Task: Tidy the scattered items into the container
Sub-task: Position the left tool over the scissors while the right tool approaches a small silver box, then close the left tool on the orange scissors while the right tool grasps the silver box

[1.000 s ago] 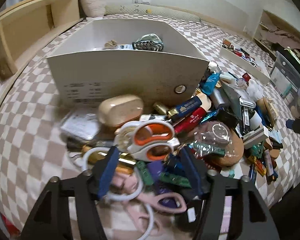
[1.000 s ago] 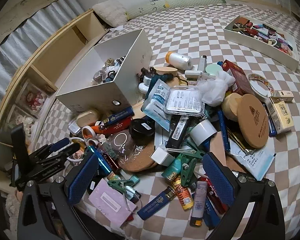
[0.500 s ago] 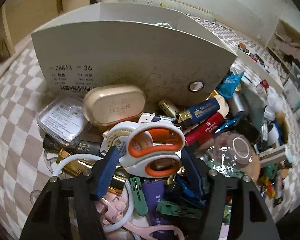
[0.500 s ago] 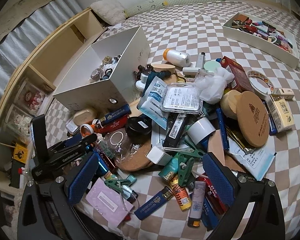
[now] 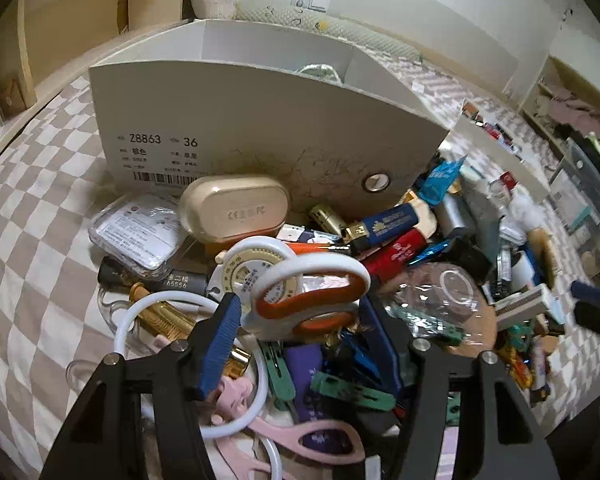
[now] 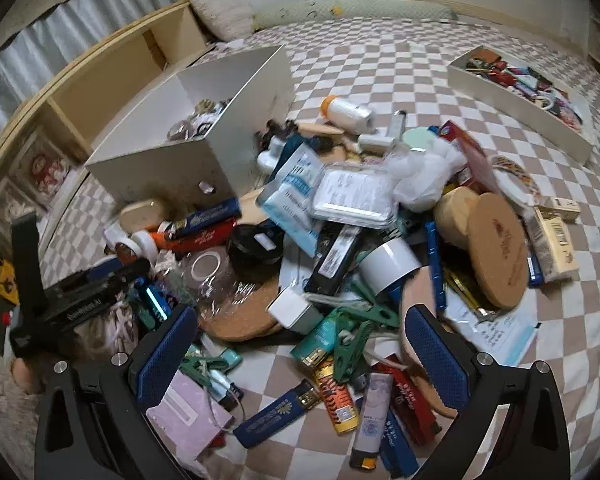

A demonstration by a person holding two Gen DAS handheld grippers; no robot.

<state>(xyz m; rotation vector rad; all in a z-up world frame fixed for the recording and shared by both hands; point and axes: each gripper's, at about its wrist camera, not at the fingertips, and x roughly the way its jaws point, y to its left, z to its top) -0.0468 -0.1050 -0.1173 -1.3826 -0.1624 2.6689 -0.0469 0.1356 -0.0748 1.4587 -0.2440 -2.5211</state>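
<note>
White-and-orange scissors (image 5: 312,280) lie on top of a heap of small items, just in front of the white cardboard box (image 5: 260,128). My left gripper (image 5: 300,312) is shut on the scissors' handles, with a blue pad on each side. The box (image 6: 220,148) holds a few things at its far end. In the right wrist view my left gripper (image 6: 80,292) shows at the pile's left edge. My right gripper (image 6: 300,344) hangs open above the near side of the pile, over green clips (image 6: 352,344), with nothing between its pads.
A gold case (image 5: 236,208), blue and red tubes (image 5: 388,236), a clear bag (image 5: 440,296) and pink scissors (image 5: 312,436) crowd the held scissors. A cork disc (image 6: 500,248), white tape roll (image 6: 388,268) and a shallow tray (image 6: 520,96) lie right. A wooden shelf (image 6: 112,72) stands left.
My left gripper moved closer to the pile and the box, and its jaws closed onto the orange scissors' handles, which now sit raised between the pads. The right gripper stayed open and barely shifted.
</note>
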